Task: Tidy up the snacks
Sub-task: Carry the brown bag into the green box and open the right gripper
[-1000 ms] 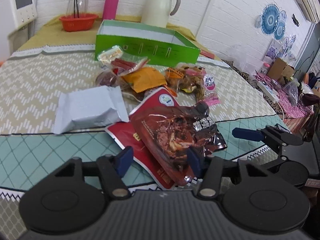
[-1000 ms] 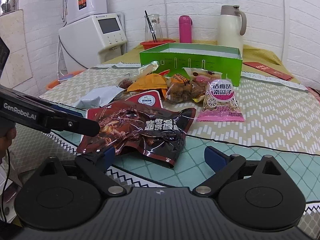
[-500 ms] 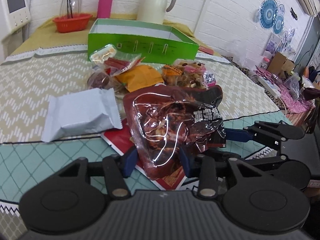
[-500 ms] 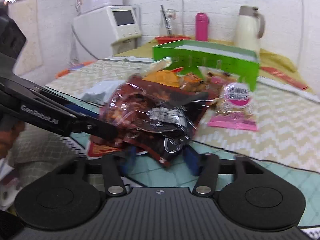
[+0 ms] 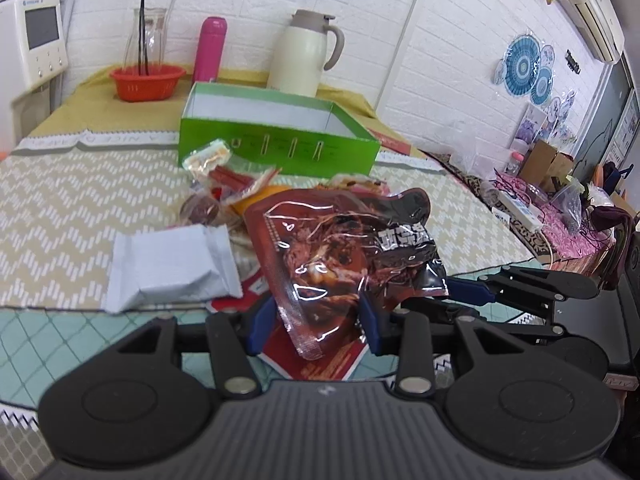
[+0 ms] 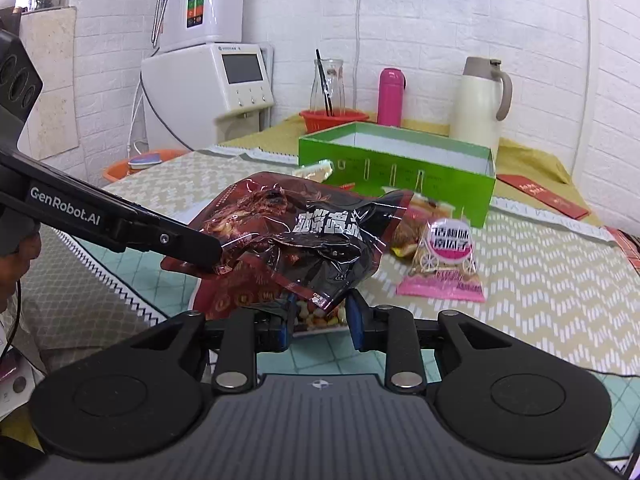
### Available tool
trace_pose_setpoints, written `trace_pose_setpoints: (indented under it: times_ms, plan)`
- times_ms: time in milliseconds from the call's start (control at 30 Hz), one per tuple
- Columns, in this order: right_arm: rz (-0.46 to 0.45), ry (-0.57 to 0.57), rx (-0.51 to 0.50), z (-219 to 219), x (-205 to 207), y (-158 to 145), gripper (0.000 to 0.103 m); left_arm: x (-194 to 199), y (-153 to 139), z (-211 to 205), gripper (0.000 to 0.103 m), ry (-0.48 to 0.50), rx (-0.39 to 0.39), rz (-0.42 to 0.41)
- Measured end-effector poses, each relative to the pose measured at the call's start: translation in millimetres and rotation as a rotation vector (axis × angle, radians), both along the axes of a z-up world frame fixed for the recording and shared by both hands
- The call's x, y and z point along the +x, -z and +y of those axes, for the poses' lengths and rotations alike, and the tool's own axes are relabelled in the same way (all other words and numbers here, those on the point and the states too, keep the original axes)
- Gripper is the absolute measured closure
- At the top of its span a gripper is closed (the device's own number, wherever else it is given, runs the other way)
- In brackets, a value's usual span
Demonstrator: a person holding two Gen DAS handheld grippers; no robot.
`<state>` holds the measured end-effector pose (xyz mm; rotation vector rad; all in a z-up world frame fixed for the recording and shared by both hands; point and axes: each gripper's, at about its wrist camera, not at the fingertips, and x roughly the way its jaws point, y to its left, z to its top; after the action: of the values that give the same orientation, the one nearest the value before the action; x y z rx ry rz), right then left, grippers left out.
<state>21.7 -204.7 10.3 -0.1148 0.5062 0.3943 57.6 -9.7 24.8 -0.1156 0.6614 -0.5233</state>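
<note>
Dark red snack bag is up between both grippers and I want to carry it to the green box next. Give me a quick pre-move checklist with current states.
1. Left gripper closed on the dark red snack bag at its lower edge: ok.
2. Right gripper closed on the bag's near corner: ok.
3. Bag lifted off the red packet beneath it: ok.
4. Green box open on top, with room inside: open ok; floor mostly hidden, cannot tell.
5. Path to the box: pink pouch and orange packet lie low between; the bag must pass above them: cannot tell.
6. Grey packet lies apart from the bag: ok.
</note>
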Motion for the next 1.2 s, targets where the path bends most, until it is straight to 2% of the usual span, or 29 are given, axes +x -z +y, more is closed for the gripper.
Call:
trace_pose_setpoints:
  times_ms: [300,500,733,1067,1133,1167,1200]
  plan:
    - [-0.104,0.007,0.000,-4,42,-36,0.053,46,-43,-5,0.065,0.004,-0.004,-0.110]
    - [-0.118,0.027,0.036,-8,93,-49,0.054,104,-59,-7,0.065,0.007,-0.026,-0.104]
    - [-0.094,0.060,0.061,-13,152,-45,0.053,168,-59,-12,0.065,0.002,-0.017,-0.085]
    - [-0.045,0.092,0.080,-17,214,-21,0.053,242,-39,-17,0.065,-0.004,-0.015,-0.016]
    - [-0.030,0.094,0.066,-15,225,-16,0.049,255,-32,-18,0.064,-0.007,-0.005,0.002]
    - [-0.023,0.094,0.060,-15,230,-13,0.047,260,-29,-19,0.063,-0.009,-0.002,0.009]
    - [-0.017,0.093,0.053,-15,234,-11,0.043,264,-26,-19,0.046,-0.017,-0.002,0.016]
